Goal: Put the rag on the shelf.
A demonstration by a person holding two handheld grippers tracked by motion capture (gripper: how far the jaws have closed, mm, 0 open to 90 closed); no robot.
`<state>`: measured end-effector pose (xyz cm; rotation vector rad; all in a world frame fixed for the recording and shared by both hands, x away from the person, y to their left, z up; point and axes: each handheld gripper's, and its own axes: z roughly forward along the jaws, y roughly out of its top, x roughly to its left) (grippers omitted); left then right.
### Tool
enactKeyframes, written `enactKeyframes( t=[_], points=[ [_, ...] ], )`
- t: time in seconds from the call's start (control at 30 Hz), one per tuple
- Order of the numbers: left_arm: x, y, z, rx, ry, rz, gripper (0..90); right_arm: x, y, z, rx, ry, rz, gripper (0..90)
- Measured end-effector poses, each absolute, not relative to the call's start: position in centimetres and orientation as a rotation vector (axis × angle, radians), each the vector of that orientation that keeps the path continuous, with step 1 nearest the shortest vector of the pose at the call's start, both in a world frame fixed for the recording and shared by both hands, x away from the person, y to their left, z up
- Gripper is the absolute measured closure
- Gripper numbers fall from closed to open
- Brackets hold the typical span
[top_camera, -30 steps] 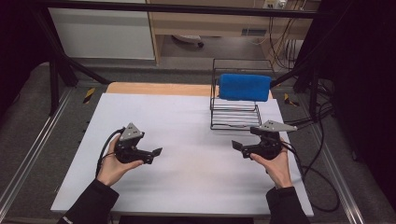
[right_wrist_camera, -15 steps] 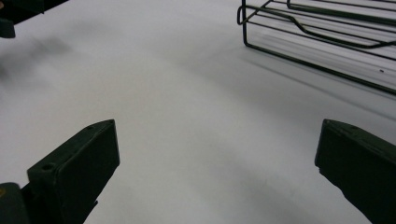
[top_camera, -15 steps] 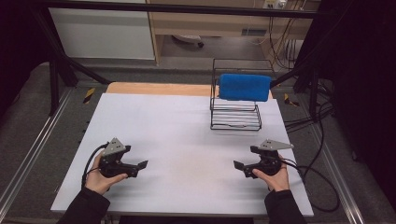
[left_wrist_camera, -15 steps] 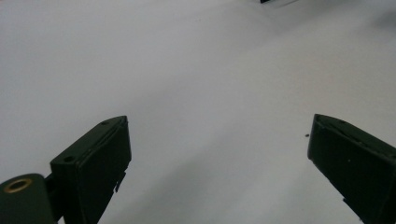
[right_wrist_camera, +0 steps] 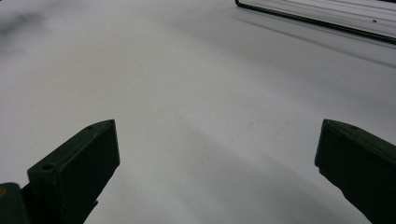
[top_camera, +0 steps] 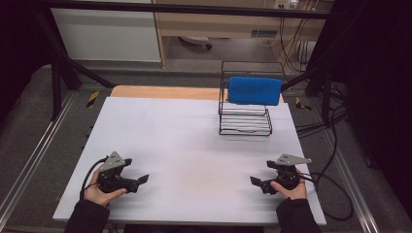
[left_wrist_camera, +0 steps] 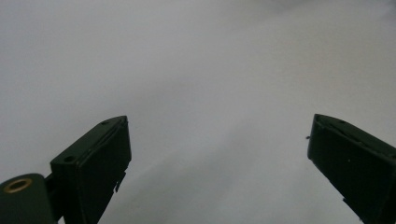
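Observation:
A black wire rack [top_camera: 244,119] stands at the back right of the white table [top_camera: 194,145], and a blue towel [top_camera: 254,90] hangs over its top bar. My left gripper [top_camera: 141,181] rests low near the table's front left corner, held in a hand, jaws wide apart and empty. Its own view has both black jaws spread over bare white tabletop [left_wrist_camera: 210,93]. My right gripper [top_camera: 256,183] sits near the front right corner, also open with nothing between its jaws. The right gripper view catches the rack's base wire [right_wrist_camera: 317,21] at the top edge.
Black cables [top_camera: 330,189] trail off the table's right side. A strip of bare wood [top_camera: 165,92] runs along the table's far edge. Metal frame rails [top_camera: 29,160] flank both sides. The broad middle of the white surface holds nothing.
Both hands have drawn back toward the front edge of the table and apart from each other, away from the rack. Both grippers stay open.

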<state>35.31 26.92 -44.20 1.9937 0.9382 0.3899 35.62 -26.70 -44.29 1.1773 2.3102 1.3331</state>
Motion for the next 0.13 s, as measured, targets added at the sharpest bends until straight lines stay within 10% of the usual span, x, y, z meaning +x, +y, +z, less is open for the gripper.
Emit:
enactKeyframes(
  t=[0.13],
  points=[
    [35.38,27.07,-44.32,1.992,0.947,0.389,6.1,35.63,-26.78,-44.27,1.167,2.309,1.329,0.7]
  ],
)
